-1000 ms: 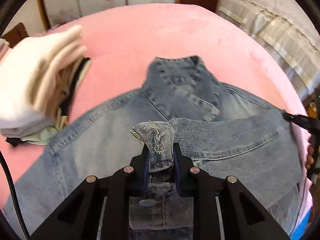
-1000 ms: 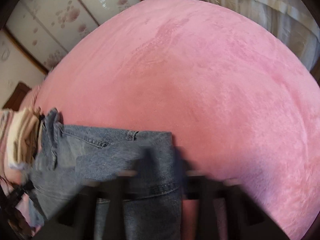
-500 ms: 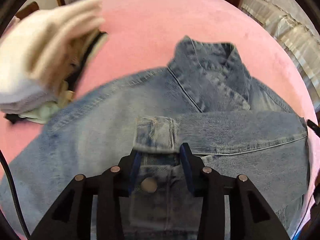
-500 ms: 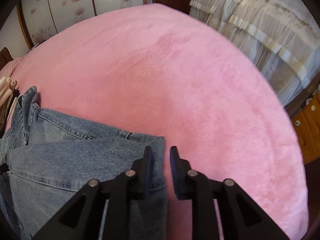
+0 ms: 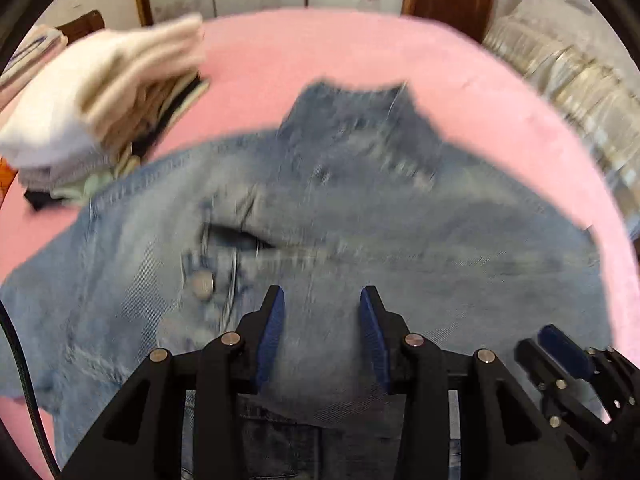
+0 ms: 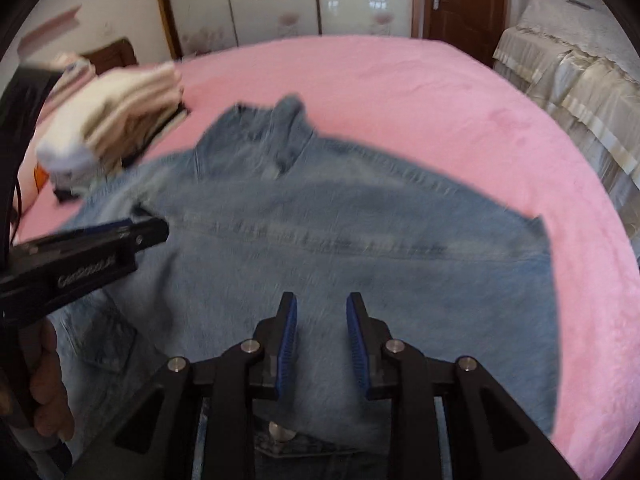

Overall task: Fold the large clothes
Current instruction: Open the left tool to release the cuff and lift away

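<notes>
Both jaws part-open and empty: left gripper and right gripper have just opened, sleeve lies folded across denim jacket mid-frame, likely repositioning.

The left gripper let go of the sleeve cuff, which then lay flat on the denim jacket. The right gripper released the jacket's edge and swung in over its middle. Both jaws had just been opening, empty.

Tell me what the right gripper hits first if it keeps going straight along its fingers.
Most likely the denim jacket: the right gripper points down at its folded sleeve panel with open, empty jaws. Blur hides the gap.
</notes>
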Tool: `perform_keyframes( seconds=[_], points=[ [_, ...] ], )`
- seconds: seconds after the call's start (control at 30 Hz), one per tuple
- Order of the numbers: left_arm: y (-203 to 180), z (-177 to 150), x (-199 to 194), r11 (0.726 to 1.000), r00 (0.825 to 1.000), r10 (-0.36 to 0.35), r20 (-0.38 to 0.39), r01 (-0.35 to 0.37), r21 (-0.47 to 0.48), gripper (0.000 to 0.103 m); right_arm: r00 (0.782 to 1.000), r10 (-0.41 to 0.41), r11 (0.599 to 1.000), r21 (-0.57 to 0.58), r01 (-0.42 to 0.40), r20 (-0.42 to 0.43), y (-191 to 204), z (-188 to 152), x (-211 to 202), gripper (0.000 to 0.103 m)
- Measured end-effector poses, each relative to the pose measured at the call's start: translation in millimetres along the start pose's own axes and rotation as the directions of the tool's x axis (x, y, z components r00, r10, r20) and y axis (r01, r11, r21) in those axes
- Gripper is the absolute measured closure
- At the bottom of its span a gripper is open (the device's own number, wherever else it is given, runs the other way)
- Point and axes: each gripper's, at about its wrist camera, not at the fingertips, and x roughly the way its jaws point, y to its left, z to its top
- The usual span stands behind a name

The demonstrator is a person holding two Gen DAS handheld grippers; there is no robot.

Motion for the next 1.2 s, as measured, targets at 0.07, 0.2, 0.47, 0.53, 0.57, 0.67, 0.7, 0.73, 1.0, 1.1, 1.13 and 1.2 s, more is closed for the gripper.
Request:
perform_keyframes(
  seconds=[0.07, 0.2, 0.47, 0.53, 0.57, 0.67, 0.7, 0.73, 1.0, 1.1, 1.13, 1.2],
  points=[
    [3, -9, 13, 1.000, 1.000, 0.009, -0.025, -0.009, 0.009, 0.062, 0.999, -0.051, 0.999, 0.018, 0.051, -0.006, -15, -13, 4, 0.081],
    [13, -11, 13, 1.000, 1.000, -0.026, -0.015, 0.026, 0.006, 0.062, 0.980, -0.197, 0.974, 0.115, 0.194, 0.016, -83, -31, -13, 0.091],
    [3, -13, 14, 0.998, 0.999, 0.045, 0.002, -0.045, 0.037, 0.055, 0.956, -0.282, 0.920, 0.261, 0.292, -0.076, -171, -65, -27, 0.091],
    [2, -13, 10, 0.999, 0.999, 0.043, -0.009, -0.043, 0.025, 0.048, 0.956, -0.283, 0.917, 0.271, 0.292, -0.070, -168, -65, -33, 0.091],
    [1, -13, 7, 0.999, 0.999, 0.039, -0.015, -0.039, 0.018, 0.047, 0.958, -0.277, 0.916, 0.283, 0.285, -0.068, -168, -64, -35, 0.091],
    [1, -13, -7, 1.000, 0.999, 0.022, -0.027, -0.022, 0.005, 0.042, 0.970, -0.237, 0.912, 0.333, 0.238, -0.046, -165, -64, -52, 0.091],
    [-1, -14, -14, 1.000, 0.999, 0.025, -0.027, -0.024, 0.008, 0.042, 0.972, -0.230, 0.912, 0.341, 0.229, -0.037, -161, -64, -57, 0.091],
    [-2, -15, -19, 1.000, 0.999, 0.026, -0.027, -0.025, 0.010, 0.042, 0.975, -0.220, 0.914, 0.344, 0.217, -0.031, -153, -60, -59, 0.091],
    [-13, -34, -103, 0.999, 0.998, 0.004, 0.065, -0.007, 0.042, 0.026, 0.986, -0.164, 0.930, 0.336, 0.146, 0.028, -103, -55, -109, 0.088],
    [-11, -46, -140, 0.999, 0.995, -0.021, 0.096, 0.018, 0.034, 0.018, 0.991, -0.123, 0.941, 0.324, 0.102, 0.047, -84, -58, -130, 0.088],
    [-9, -50, -152, 0.999, 0.994, -0.035, 0.106, 0.033, 0.024, 0.018, 0.993, -0.109, 0.943, 0.322, 0.087, 0.049, -78, -61, -135, 0.088],
    [-3, -60, -177, 0.998, 0.990, -0.055, 0.127, 0.055, -0.002, 0.017, 0.995, -0.080, 0.946, 0.318, 0.058, 0.056, -64, -65, -146, 0.088]
  ],
)
